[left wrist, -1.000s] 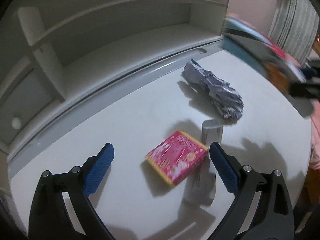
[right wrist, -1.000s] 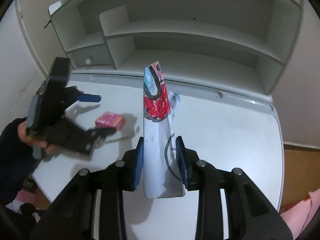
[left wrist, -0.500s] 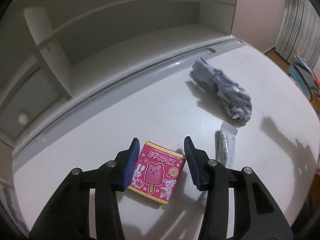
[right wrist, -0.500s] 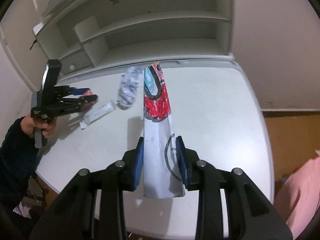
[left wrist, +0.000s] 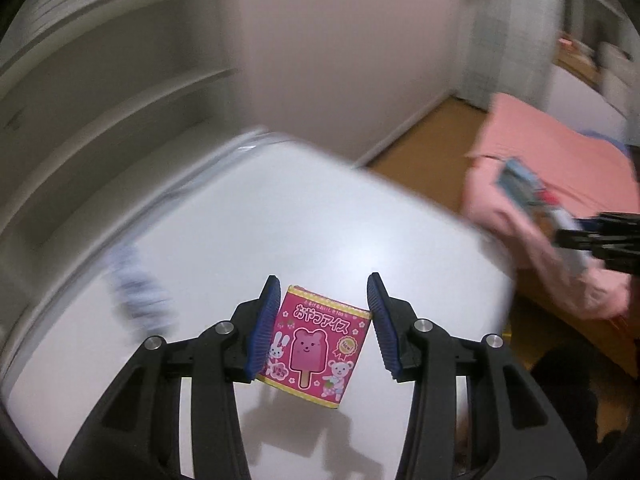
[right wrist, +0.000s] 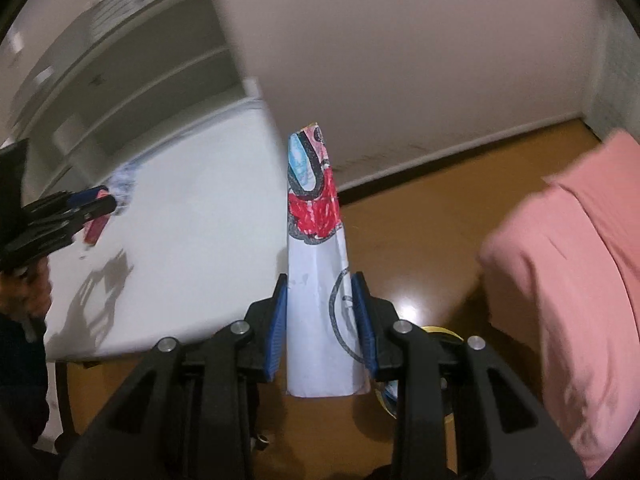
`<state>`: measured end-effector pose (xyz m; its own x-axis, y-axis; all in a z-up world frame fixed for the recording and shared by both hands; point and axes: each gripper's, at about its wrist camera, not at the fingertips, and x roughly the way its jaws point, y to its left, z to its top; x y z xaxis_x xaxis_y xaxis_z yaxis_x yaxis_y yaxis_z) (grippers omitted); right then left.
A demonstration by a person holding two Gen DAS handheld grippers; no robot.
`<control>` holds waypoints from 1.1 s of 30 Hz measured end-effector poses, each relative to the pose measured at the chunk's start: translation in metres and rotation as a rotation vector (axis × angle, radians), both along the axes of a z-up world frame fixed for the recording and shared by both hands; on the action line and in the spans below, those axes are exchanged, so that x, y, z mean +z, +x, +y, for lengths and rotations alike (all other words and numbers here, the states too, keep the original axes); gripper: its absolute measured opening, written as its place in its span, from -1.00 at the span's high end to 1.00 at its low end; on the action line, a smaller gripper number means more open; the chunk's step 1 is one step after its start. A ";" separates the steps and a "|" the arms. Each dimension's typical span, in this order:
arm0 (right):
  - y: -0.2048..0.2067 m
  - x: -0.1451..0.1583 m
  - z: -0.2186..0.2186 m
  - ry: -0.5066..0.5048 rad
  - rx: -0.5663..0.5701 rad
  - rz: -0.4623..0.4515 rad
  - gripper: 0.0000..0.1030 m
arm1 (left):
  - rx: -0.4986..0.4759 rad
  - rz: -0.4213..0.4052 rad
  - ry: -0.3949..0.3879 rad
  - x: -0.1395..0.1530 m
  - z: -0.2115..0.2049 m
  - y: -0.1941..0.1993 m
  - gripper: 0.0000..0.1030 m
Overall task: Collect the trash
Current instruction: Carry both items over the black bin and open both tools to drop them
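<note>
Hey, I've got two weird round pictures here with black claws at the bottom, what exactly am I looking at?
No robot here: a person holds a handheld two-finger tool in each hand, each with a wide-angle camera looking along its fingers. The left tool is clamped on a small pink ice-cream box, lifted over the white table. The right tool is clamped on a folded paper with a crayon drawing, held out past the table's edge above the wooden floor. A blurred crumpled wrapper lies on the table. Pink fabric shows on the right. The background is motion-blurred.
</note>
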<state>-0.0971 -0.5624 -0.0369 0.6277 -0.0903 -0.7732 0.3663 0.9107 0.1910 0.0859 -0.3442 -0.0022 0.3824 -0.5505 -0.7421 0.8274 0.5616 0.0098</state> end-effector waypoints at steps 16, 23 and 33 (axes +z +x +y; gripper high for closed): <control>-0.125 -0.167 -0.109 0.163 -0.353 0.141 0.39 | -0.401 0.152 0.054 -0.145 -0.204 -0.160 0.16; -0.137 -0.236 -0.119 0.244 -0.372 0.238 0.39 | -0.381 0.243 0.123 -0.214 -0.237 -0.169 0.16; -0.139 -0.260 -0.130 0.295 -0.371 0.279 0.39 | -0.376 0.287 0.161 -0.240 -0.254 -0.176 0.16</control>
